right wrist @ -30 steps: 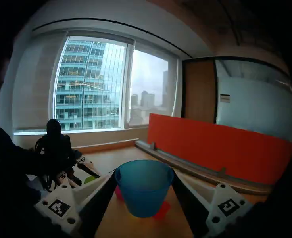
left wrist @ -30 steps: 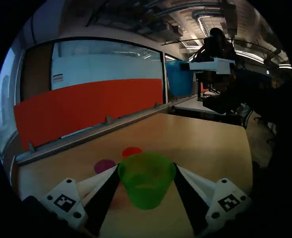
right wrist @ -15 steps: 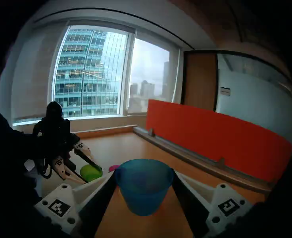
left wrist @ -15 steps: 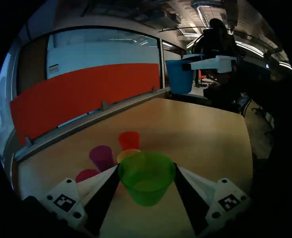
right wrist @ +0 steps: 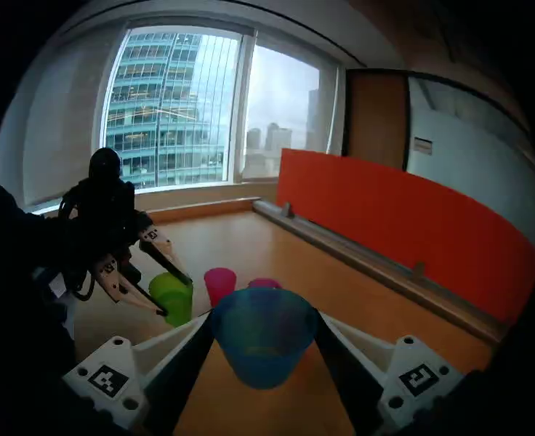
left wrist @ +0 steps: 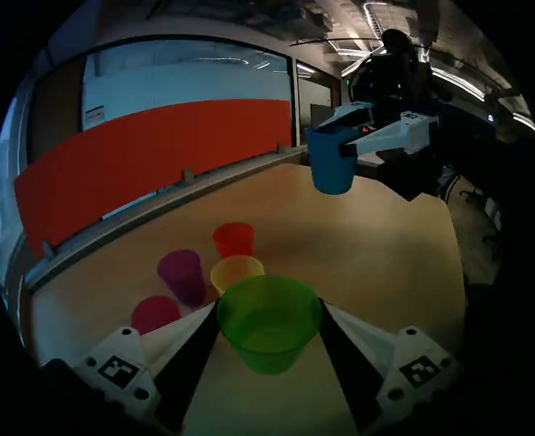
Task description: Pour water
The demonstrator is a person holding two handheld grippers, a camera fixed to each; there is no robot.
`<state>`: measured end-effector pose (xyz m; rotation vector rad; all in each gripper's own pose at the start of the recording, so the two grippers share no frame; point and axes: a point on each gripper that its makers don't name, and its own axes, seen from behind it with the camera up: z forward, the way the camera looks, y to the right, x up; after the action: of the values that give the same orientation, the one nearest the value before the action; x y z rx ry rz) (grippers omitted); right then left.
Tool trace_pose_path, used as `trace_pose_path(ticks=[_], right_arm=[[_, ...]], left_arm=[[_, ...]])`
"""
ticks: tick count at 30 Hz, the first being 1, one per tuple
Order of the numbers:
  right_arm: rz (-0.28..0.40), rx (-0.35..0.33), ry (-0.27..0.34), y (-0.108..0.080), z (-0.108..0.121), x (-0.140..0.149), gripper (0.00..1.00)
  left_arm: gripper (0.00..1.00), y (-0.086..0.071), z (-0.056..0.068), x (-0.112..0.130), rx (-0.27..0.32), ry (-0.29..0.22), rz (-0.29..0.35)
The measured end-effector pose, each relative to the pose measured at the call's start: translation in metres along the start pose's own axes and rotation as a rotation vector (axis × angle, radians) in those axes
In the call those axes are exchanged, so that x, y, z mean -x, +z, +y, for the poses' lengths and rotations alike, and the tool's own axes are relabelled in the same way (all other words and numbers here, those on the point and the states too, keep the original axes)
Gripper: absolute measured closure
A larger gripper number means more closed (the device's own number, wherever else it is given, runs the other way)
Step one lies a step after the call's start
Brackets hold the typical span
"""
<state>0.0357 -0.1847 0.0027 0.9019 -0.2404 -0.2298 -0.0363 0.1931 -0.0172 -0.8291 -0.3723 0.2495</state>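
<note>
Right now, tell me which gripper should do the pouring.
Right, probably. The right gripper holds the blue cup raised well above the table, higher than the green cup, which the left gripper holds low and upright like a receiver. Neither cup's contents are clear.

The left gripper [left wrist: 267,323] points forward and a bit down. Its two fingers [left wrist: 187,345] squeeze a green cup [left wrist: 267,341] from both sides and hold it up straight. The right gripper [right wrist: 264,338] squeezes a blue cup [right wrist: 262,356] the same way. In the left gripper view, the right gripper is up high and far off, and its cup tips a little.
</note>
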Motion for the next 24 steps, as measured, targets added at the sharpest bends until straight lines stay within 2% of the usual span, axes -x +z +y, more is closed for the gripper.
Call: trace_pose_path(ticks=[15,24], right_arm=[[-0.12,-0.023,0.02,0.021,-0.004,0.052,0.05],[-0.164,-0.032,0.016,0.031,-0.009,0.073,0.05]], left_arm=[[0.11,0.011,-0.002,0.026,0.018,0.0,-0.089],[0.1,0.019,-0.002,0.043,0.037,-0.007,-0.143]])
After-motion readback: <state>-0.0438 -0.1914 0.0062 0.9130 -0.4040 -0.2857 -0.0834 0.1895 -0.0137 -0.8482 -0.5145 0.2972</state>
